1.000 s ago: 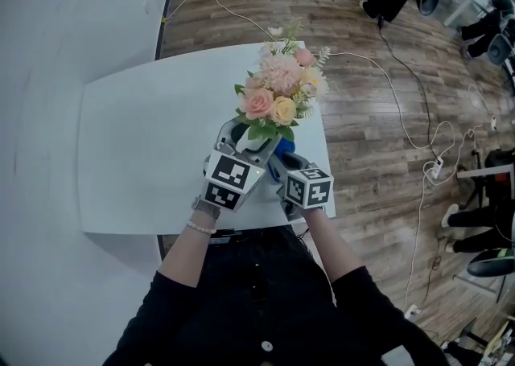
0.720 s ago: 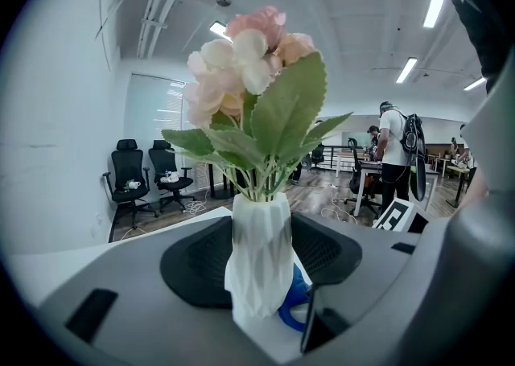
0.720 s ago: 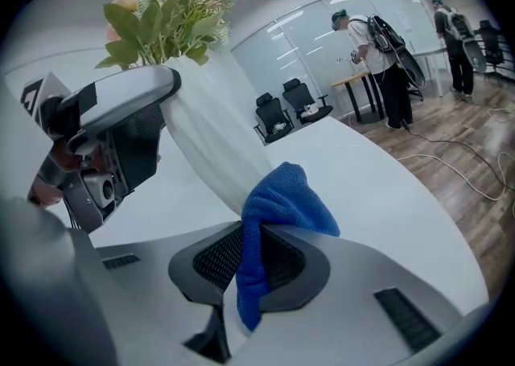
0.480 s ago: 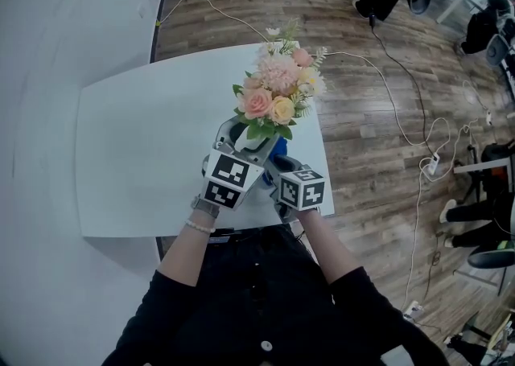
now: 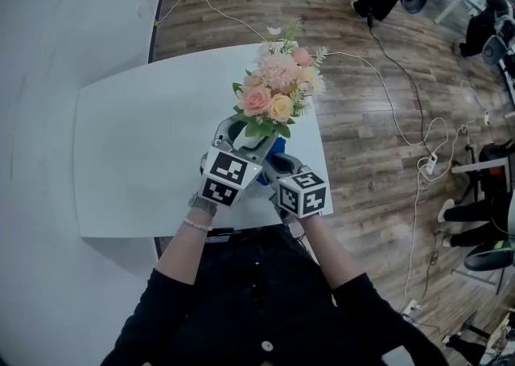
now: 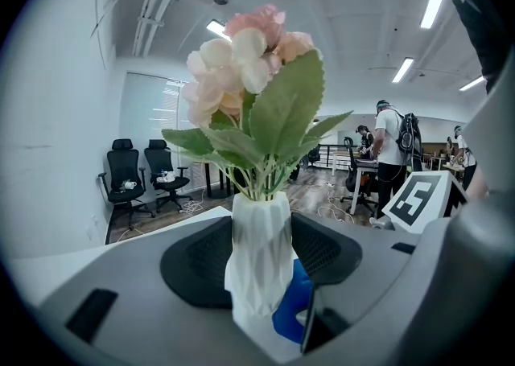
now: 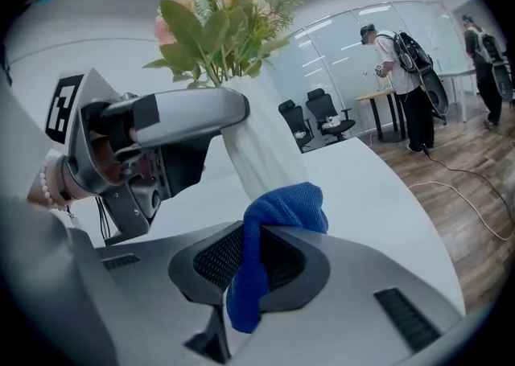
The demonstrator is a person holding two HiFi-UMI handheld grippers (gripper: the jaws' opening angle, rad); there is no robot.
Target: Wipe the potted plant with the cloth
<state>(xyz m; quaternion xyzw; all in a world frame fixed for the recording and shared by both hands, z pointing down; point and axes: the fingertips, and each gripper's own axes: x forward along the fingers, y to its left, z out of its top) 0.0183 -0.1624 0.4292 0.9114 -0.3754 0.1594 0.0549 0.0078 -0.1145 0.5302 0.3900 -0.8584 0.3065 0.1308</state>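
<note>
Holding one vase [image 6: 259, 224] in left tool [image 6: 261, 258], one cloth [image 7: 283, 205] in right tool [image 7: 253, 266]

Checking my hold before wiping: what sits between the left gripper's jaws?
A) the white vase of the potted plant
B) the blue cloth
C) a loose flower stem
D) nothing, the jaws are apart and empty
A: in the left gripper view, the left gripper has a jaw pad pressed on each side of the white vase, while the blue cloth is pinched in the right gripper.
</note>
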